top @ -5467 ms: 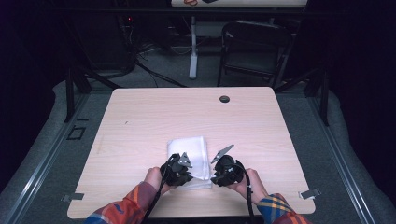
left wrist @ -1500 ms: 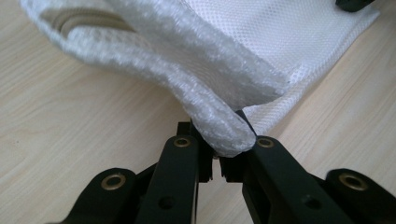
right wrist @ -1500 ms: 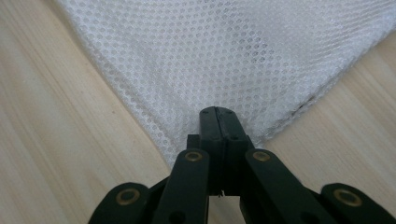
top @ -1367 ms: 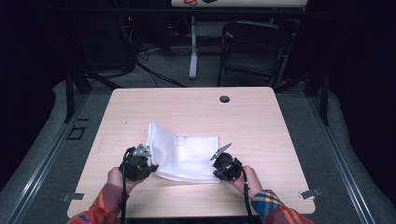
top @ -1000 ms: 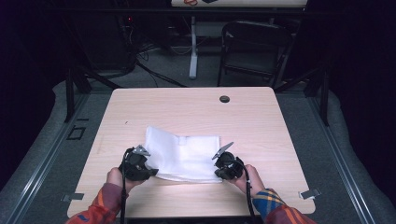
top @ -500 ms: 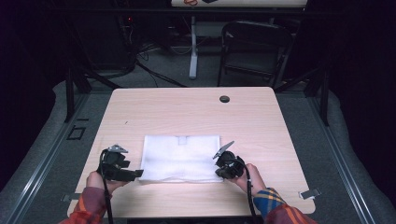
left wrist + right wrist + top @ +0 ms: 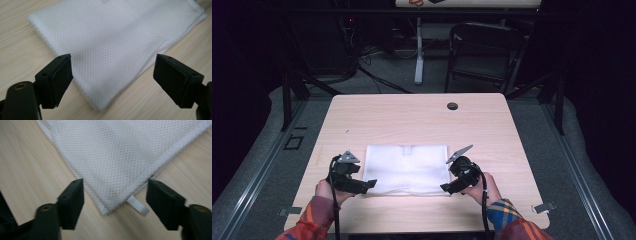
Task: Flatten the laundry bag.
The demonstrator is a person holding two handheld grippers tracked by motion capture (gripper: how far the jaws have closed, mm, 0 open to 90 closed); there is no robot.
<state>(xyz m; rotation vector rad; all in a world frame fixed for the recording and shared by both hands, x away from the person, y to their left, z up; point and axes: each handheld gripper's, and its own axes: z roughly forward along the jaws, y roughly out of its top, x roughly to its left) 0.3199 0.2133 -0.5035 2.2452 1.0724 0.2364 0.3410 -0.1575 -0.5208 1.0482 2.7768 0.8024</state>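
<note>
Mesh cloth point(image 7: 407, 169) spread flat lower centre of worktop point(image 7: 412, 120); left gripper point(image 7: 371, 184) and right gripper point(image 7: 446, 188) jaws just opened wide, corners released after unfolding.

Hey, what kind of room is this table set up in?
Probably a lab or recording studio rather than a home. A lone wooden table stands on grey carpet amid dark surroundings, cables trail over the floor behind it beside a folding chair, and a white mesh cloth lies flat on it.
</note>
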